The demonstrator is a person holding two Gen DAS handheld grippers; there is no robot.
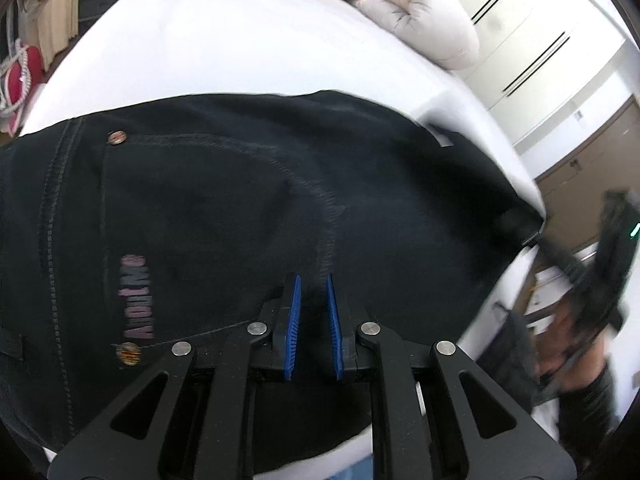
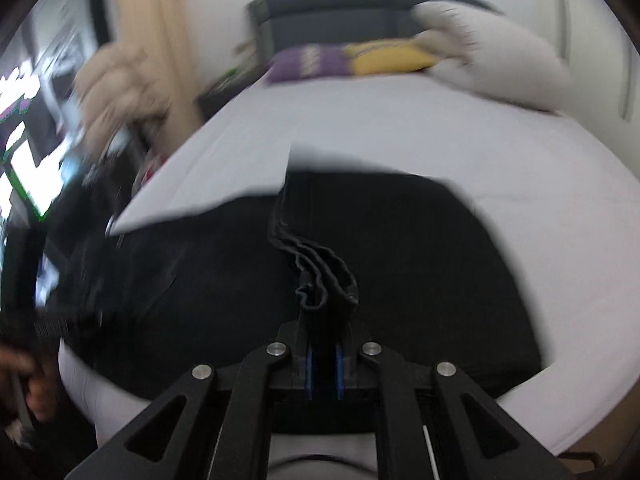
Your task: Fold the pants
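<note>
Right gripper [image 2: 323, 360] fingers clenched on pants [image 2: 360, 248] hem bundle; left gripper [image 1: 313, 320] fingers released above seat seam. Carry hem level, align edges.

Both views are brightly and evenly lit by soft daylight, with no hard shadows. The white bed sheet [image 1: 224, 52] is nearly blown out, while the black pants [image 1: 248, 200] swallow detail apart from their stitching. The left wrist view is mostly sharp, smearing only at its right edge, where the right gripper [image 1: 592, 280] streaks. The right wrist view is motion-blurred throughout, worst at the left. Fisheye distortion bends straight lines, and dark vignetting fills the corners.
</note>
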